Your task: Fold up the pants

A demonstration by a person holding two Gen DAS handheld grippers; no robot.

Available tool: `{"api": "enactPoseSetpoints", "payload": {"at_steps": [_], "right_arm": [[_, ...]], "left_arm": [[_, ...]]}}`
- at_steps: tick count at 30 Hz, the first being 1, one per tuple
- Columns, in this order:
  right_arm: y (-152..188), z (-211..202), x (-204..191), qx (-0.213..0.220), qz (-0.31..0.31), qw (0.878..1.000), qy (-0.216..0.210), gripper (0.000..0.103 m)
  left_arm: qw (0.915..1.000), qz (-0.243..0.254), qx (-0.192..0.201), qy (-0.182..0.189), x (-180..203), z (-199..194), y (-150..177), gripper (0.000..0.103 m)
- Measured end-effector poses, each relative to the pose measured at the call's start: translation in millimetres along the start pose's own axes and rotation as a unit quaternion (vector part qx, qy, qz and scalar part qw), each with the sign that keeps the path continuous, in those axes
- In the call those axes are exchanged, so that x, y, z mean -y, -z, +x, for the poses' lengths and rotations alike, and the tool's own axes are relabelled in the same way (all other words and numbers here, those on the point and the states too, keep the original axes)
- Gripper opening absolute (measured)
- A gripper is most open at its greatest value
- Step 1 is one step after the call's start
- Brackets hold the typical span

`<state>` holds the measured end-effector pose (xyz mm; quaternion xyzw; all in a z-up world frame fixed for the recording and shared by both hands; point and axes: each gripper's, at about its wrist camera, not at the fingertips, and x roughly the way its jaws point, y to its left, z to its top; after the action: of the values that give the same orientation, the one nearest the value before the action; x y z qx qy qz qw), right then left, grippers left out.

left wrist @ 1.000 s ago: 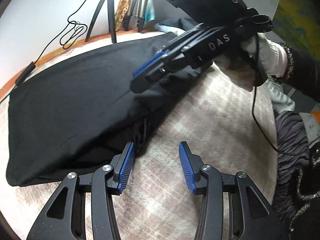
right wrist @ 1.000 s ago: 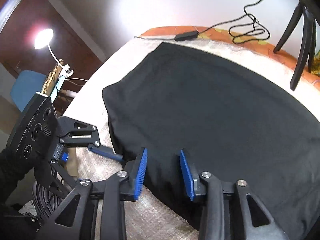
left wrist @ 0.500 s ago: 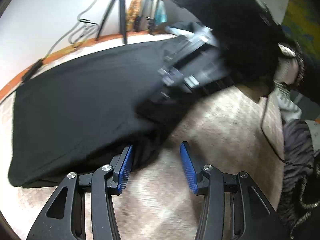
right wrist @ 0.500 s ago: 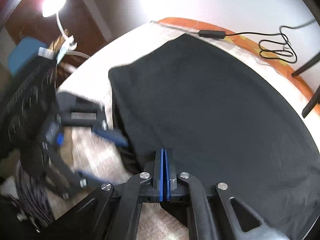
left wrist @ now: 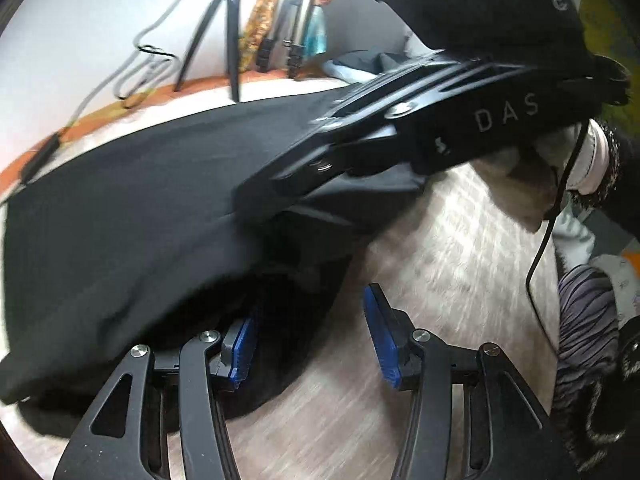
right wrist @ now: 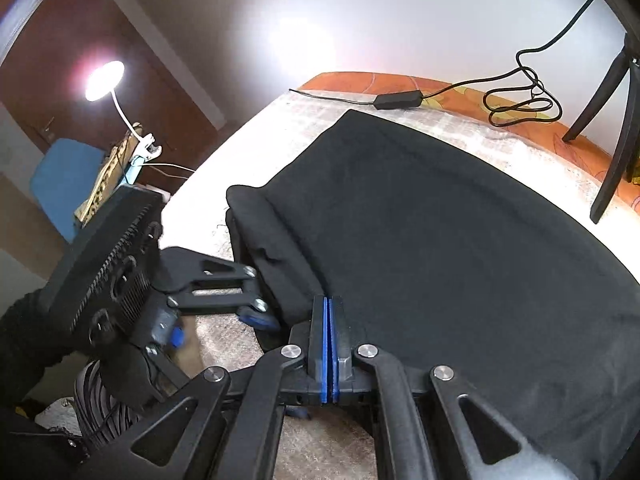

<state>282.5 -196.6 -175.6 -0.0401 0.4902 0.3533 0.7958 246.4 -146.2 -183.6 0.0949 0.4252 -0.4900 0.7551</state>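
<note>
The right tool (right wrist: 328, 344) was clamped on the near edge of the black pants (right wrist: 460, 240), which lay spread on the table (right wrist: 256, 140), while the left tool (left wrist: 312, 332) stood apart, one pad at the lifted hem. A good fold probably needed the left to grip that hem too, both lifting level. Beyond the pale cloth were a cable (right wrist: 516, 104), tripod (left wrist: 228, 32) and lamp (right wrist: 105, 80).

- right gripper (right wrist: 328, 344) blue pads pressed together, pinching near edge of black pants (right wrist: 460, 248)
- pants spread over table (right wrist: 256, 128), rolled hem toward its left edge
- left gripper (right wrist: 256, 312) at pants' left hem, blurred, state unclear
- cable with adapter (right wrist: 398, 100) along far edge
- lamp (right wrist: 105, 80) lit, far left
</note>
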Motion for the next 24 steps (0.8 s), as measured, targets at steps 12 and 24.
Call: {"api": "enactPoseSetpoints", "payload": {"at_steps": [12,24], "right_arm": [[22,11,19,-0.025,0.053,0.997,-0.051,0.034],[89,-52,45,0.005,0.148,0.987,0.064,0.054]], "left_arm": [[0.9962,0.063,-0.039,0.045,45,-29,35,0.05],[0.991,-0.037,0.073,-0.106,-54,-110,5,0.052]]}}
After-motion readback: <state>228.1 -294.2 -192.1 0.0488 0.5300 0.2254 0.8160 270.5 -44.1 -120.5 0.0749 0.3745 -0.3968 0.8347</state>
